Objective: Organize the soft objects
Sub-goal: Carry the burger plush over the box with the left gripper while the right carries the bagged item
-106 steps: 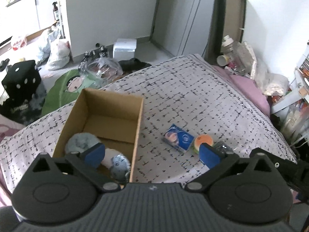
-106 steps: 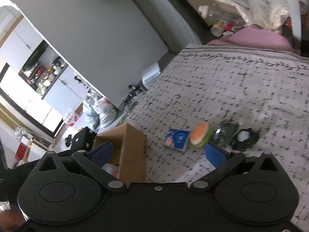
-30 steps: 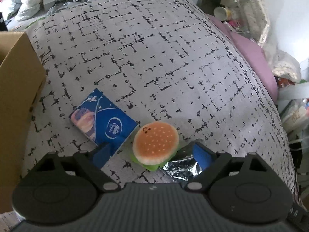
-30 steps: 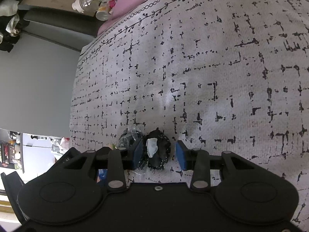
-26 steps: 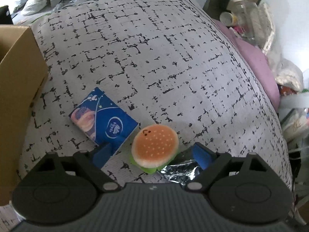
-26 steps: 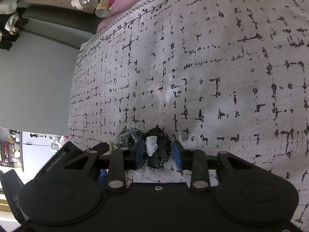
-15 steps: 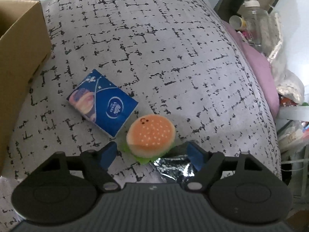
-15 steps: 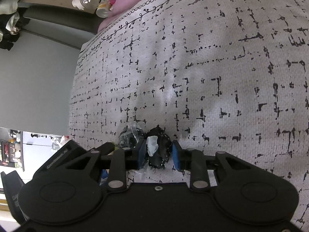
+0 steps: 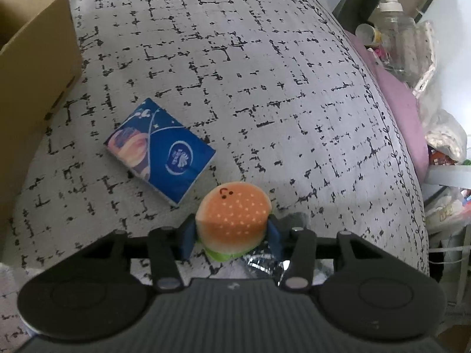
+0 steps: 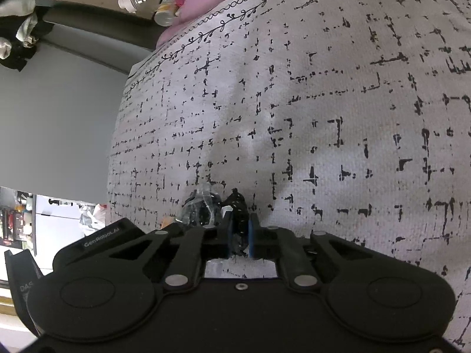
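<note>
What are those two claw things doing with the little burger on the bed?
A person is tidying soft things off the bed with a claw in each hand. The left claw has just been closing and now squeezes the squishy burger toy, beside the blue tissue pack. The right claw has just been closing too and pinches a small black speckled thing. The cardboard box waits at the left.

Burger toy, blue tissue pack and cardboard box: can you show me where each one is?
burger toy [image 9: 234, 213], left wrist view, on its orange bun top.
blue tissue pack [image 9: 160, 150], left wrist view, on its printed top face.
cardboard box [image 9: 38, 56], left wrist view, on its outer side wall.
</note>
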### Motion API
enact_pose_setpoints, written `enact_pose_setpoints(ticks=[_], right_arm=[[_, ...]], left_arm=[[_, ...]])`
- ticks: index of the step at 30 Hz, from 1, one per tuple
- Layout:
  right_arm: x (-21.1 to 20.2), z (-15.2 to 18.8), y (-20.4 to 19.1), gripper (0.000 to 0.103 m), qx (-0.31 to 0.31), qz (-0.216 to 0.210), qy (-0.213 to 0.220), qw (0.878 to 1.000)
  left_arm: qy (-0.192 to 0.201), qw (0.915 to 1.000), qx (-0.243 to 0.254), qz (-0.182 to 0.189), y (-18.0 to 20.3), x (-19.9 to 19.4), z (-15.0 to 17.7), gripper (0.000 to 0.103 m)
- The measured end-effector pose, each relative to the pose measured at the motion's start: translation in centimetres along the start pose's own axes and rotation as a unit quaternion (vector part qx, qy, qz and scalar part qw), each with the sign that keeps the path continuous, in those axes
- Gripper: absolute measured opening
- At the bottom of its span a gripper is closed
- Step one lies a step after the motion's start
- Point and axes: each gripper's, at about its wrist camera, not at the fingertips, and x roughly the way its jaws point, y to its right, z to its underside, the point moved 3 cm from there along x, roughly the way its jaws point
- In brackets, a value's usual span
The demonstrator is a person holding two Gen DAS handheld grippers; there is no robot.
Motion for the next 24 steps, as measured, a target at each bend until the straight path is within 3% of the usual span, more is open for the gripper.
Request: enact_pose_setpoints(ticks=[24], right_arm=[[-8.5,0.9,-0.8,0.009,-0.023,-0.066,0.083,0.994]], left_arm=[[0.07,0.9961,0.049,0.02,0.2,-11.4,3.7,0.048]])
